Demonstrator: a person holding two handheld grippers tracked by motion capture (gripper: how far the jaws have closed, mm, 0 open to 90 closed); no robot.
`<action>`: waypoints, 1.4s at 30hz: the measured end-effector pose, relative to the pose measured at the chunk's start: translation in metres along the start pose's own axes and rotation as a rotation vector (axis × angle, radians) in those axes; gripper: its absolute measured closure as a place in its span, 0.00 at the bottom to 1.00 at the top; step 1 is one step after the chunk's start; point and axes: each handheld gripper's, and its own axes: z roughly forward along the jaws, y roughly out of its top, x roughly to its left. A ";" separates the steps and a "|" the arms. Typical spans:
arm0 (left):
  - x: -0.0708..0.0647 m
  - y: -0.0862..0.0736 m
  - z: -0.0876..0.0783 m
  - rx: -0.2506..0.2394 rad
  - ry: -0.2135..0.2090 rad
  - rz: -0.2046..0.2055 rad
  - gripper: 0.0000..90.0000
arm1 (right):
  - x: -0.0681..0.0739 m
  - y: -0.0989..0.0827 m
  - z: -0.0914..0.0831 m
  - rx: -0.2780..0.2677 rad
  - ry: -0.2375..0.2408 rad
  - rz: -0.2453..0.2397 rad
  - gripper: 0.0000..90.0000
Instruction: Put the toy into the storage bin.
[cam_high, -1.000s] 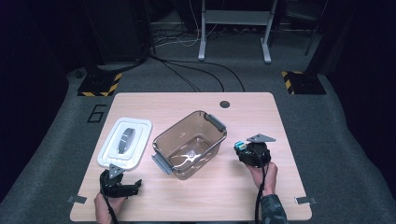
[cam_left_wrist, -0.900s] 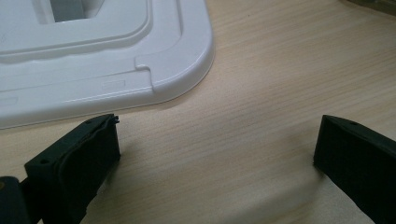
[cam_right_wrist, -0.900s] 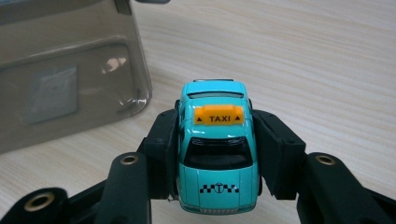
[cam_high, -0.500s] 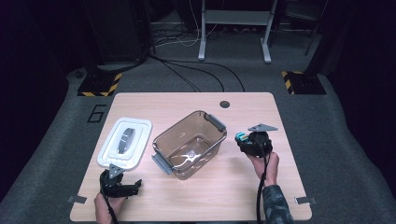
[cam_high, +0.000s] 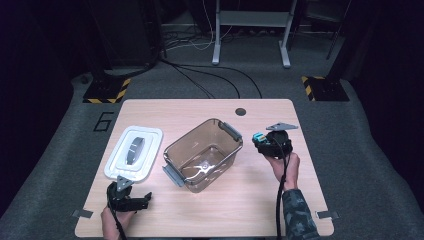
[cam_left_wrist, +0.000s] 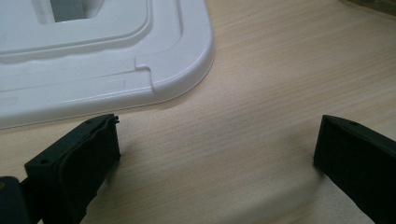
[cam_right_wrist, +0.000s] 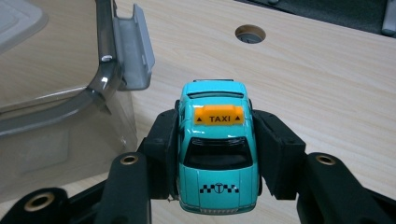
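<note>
A turquoise toy taxi (cam_right_wrist: 217, 144) with an orange roof sign sits between the pads of my right gripper (cam_right_wrist: 215, 154), which is shut on its sides. In the high view that gripper (cam_high: 263, 141) hangs above the table to the right of the clear brown plastic box (cam_high: 202, 155), with the taxi (cam_high: 258, 137) at its tip. The box is open and its grey latch (cam_right_wrist: 135, 46) is close by at the left. My left gripper (cam_high: 142, 200) rests near the front left edge, open, with bare wood between its jaws (cam_left_wrist: 210, 158). The white lid (cam_high: 134, 152) lies just beyond it.
The wooden table (cam_high: 300, 200) has a round cable hole (cam_high: 240, 111) at the back. The lid's rounded corner (cam_left_wrist: 187, 70) lies close ahead of the left jaws. Dark carpet, cables and stand legs (cam_high: 250, 30) surround the table.
My right gripper has risen with the taxi and drifted toward the back, staying right of the box. The left gripper has stayed put.
</note>
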 end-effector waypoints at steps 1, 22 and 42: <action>0.000 0.000 0.000 0.000 0.000 0.000 0.00 | 0.000 0.002 0.000 -0.002 -0.001 0.002 0.59; 0.000 0.000 0.000 0.000 0.000 0.000 0.00 | 0.007 0.050 -0.004 -0.035 0.000 -0.065 0.59; 0.000 0.000 0.000 0.000 0.000 0.000 0.00 | 0.019 0.079 -0.008 -0.063 0.021 -0.098 0.59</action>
